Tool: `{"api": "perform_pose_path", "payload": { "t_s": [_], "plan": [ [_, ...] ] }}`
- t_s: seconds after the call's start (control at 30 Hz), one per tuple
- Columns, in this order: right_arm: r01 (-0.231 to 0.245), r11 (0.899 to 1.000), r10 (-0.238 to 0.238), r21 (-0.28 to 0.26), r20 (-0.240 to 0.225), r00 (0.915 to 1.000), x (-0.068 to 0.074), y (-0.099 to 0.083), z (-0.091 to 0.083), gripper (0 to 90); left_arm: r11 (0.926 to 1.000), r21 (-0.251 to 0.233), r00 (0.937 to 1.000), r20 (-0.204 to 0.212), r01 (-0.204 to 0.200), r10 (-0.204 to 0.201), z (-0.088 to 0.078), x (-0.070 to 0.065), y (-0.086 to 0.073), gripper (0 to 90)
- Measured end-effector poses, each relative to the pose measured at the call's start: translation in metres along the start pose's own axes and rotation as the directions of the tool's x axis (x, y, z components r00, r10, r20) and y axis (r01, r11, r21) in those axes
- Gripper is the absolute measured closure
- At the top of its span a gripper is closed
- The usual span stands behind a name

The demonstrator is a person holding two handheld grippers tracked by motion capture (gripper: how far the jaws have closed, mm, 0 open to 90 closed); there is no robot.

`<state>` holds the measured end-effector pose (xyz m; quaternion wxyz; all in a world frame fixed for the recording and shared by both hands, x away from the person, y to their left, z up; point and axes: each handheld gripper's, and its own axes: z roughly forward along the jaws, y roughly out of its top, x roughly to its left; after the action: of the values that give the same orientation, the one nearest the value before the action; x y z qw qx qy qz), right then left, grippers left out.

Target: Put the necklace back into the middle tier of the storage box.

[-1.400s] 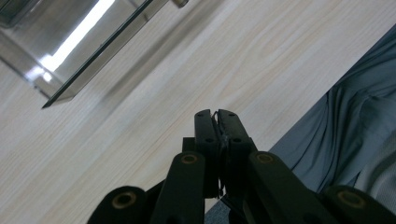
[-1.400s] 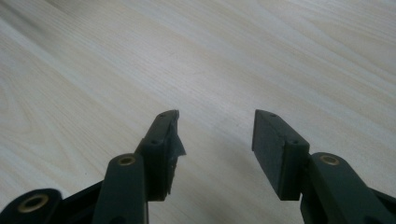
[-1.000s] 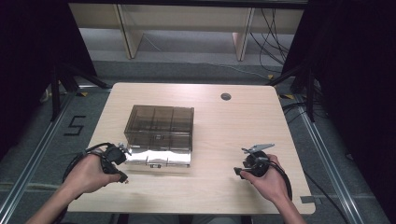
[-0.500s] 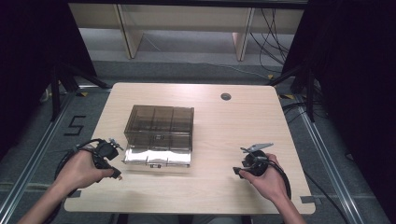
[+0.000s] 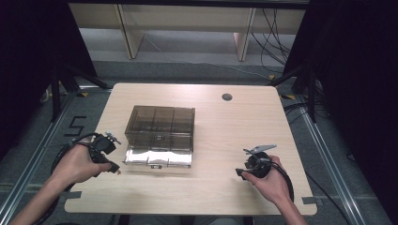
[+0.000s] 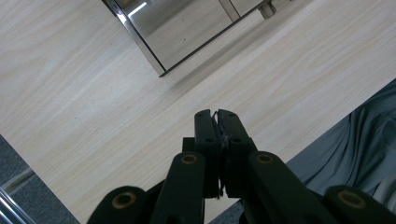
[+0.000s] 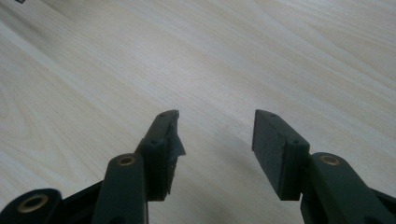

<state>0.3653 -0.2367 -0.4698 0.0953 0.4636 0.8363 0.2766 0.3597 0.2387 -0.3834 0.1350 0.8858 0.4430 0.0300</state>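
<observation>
1. High view: a smoky compartment box (image 5: 160, 133) is seen left of centre on the table (image 5: 225, 197), the left gripper (image 5: 104, 149) just beside it, the right gripper (image 5: 256, 161) well apart.
2. Left gripper view: the jaws are pressed together, empty, near the box's corner.
3. Right gripper view: the jaws are spread wide over bare wood, nothing held.

Box (image 5: 160, 136) between grippers; bare table (image 5: 225, 126) elsewhere.

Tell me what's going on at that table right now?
Left gripper shut, empty. Right gripper open, empty. Smoky plastic organizer box between them, untouched. Nothing in the way.
</observation>
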Motion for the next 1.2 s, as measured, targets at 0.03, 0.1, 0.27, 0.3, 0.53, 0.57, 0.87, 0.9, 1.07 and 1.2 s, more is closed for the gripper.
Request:
{"api": "perform_pose_path", "payload": {
  "t_s": [0.03,0.1,0.27,0.3,0.53,0.57,0.87,0.9,1.07,1.2],
  "plan": [
    [0.002,1.000,-0.002,-0.002,0.000,1.0000,0.000,0.000,0.000,51.1,0.9998,0.006,0.9998,-0.004,-0.018,0.018,-0.002,0.002,0.001,87.1],
    [-0.007,1.000,0.007,-0.002,0.002,1.0000,0.000,0.000,0.000,51.1,1.0000,-0.001,1.0000,0.000,-0.001,0.001,-0.002,0.002,0.002,87.1],
    [-0.009,1.000,0.009,0.000,0.001,1.0000,0.000,0.000,0.000,51.1,1.0000,0.006,1.0000,0.000,0.002,-0.002,-0.003,0.005,0.009,87.1],
    [-0.009,1.000,0.009,0.000,0.001,1.0000,0.000,0.000,0.000,51.1,1.0000,0.006,1.0000,0.000,0.002,-0.002,-0.003,0.005,0.009,87.1],
    [-0.012,1.000,0.012,-0.005,-0.001,0.9999,0.000,0.000,-0.001,51.1,0.9998,0.016,0.9999,-0.005,-0.010,0.010,-0.007,0.005,0.018,87.1],
    [-0.012,1.000,0.012,-0.005,-0.001,0.9999,0.000,0.000,-0.001,51.1,0.9998,0.016,0.9999,-0.005,-0.010,0.010,-0.007,0.005,0.018,87.1],
    [-0.008,1.000,0.008,-0.007,0.004,1.0000,-0.001,-0.001,-0.002,50.9,1.0000,0.003,1.0000,-0.006,-0.005,0.005,-0.010,0.008,0.026,87.1],
    [-0.008,1.000,0.008,-0.007,0.004,1.0000,-0.001,-0.001,-0.002,50.9,0.9996,-0.002,0.9996,-0.010,-0.027,0.027,-0.011,0.009,0.027,87.1],
    [-0.012,1.000,0.012,-0.006,0.007,0.9999,-0.002,-0.001,-0.003,50.9,1.0000,0.000,1.0000,-0.002,-0.006,0.006,-0.012,0.008,0.032,87.1],
    [-0.013,1.000,0.013,-0.007,0.010,0.9999,-0.002,-0.002,-0.003,50.8,1.0000,0.000,0.9999,-0.010,-0.002,0.002,-0.011,0.009,0.034,87.1]
  ]
}}
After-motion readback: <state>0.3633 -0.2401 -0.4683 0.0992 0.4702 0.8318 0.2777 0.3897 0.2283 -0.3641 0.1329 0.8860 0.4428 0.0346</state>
